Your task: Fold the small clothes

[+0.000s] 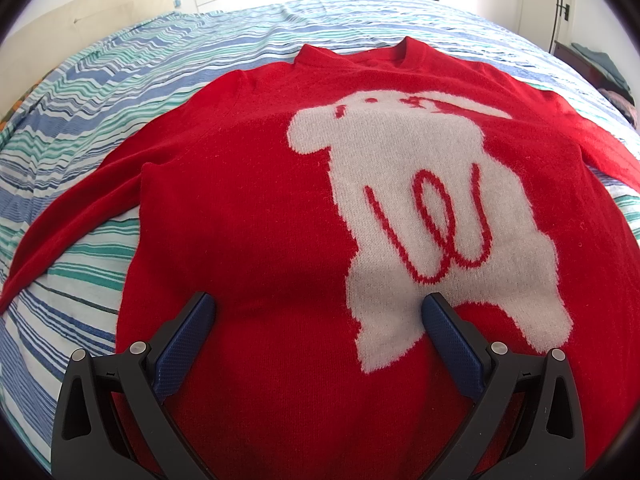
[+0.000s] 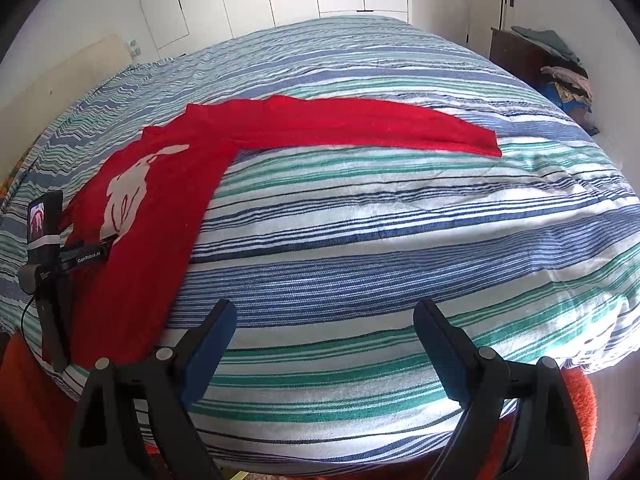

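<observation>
On the bed [image 2: 400,220], across its striped cover, a red sweater [image 1: 248,200] lies flat and face up, neckline at the far end, hem near me. A white animal figure [image 1: 420,184] fills the chest. One sleeve [image 2: 360,124] runs out straight to the right over the stripes; the other sleeve [image 1: 72,216] trails down to the near left.

Left tool [image 1: 318,308]: fingers spread wide, hanging over the lower body of the sweater, nothing between the pads. I cannot tell whether the tips touch the knit.

Right tool [image 2: 324,316]: also spread wide, empty, over bare cover to the right of the sweater, well apart from it.

Handling, my guess: a fuzzy knit, soft and limp, light, no stiffness at all. It will drape and sag from any pinch, and may drag the loose cover with it. Not fragile, but the nap could snag.

Where I would take hold: the cuff end of the right sleeve for the right tool, to bring it across the chest; the hem corner or shoulder seam for the left tool. Pinch one layer's edge, low and flat.
</observation>
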Action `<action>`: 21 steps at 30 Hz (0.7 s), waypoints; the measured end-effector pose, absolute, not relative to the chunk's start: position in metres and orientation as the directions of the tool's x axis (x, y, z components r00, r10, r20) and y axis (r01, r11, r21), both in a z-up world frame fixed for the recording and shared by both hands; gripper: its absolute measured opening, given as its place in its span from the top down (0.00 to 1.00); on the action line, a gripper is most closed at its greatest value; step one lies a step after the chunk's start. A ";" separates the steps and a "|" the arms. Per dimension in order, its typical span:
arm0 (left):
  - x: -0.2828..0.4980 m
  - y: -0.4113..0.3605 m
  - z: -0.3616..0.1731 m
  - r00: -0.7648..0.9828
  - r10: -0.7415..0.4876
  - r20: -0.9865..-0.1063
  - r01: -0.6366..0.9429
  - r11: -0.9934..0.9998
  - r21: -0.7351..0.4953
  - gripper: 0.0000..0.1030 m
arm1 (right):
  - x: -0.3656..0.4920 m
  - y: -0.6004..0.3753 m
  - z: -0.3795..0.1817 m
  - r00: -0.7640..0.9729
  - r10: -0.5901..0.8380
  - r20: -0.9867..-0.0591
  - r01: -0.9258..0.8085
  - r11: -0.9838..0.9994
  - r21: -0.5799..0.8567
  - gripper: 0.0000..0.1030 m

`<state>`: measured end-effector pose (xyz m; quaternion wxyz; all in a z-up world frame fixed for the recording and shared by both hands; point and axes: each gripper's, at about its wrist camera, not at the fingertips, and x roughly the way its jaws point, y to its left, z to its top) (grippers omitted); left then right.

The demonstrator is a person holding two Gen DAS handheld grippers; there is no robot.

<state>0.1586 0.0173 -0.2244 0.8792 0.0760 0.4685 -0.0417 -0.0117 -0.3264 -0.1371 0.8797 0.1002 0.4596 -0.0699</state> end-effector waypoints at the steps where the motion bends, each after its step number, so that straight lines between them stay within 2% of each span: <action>1: 0.158 0.018 -0.224 0.558 -0.002 -0.830 0.144 0.985 0.095 0.00 | -0.012 -0.326 -0.131 0.579 -0.035 -0.815 0.213 0.971 0.110 0.13; 5: 0.158 0.017 -0.224 0.558 -0.002 -0.830 0.144 0.985 0.095 0.00 | -0.019 -0.311 -0.072 0.668 -0.015 -0.744 0.160 0.979 0.124 0.13; 8: 0.158 0.017 -0.225 0.558 -0.002 -0.830 0.144 0.985 0.095 0.00 | -0.019 -0.290 -0.017 0.724 0.119 -0.679 0.069 0.968 0.243 0.13; 10: 0.158 0.017 -0.225 0.558 -0.002 -0.830 0.144 0.985 0.095 0.00 | -0.018 -0.267 0.023 0.768 0.228 -0.599 -0.045 0.951 0.305 0.13; 14: 0.158 0.017 -0.225 0.558 -0.002 -0.830 0.144 0.985 0.095 0.00 | -0.009 -0.230 0.086 0.807 0.368 -0.461 -0.221 0.913 0.343 0.05; 18: 0.158 0.017 -0.225 0.558 -0.002 -0.830 0.144 0.985 0.095 0.00 | 0.006 -0.216 0.113 0.824 0.385 -0.415 -0.280 0.915 0.291 0.02; 21: 0.158 0.017 -0.225 0.558 -0.001 -0.830 0.144 0.985 0.095 0.00 | 0.024 -0.224 0.113 0.831 0.320 -0.454 -0.218 0.940 0.262 0.02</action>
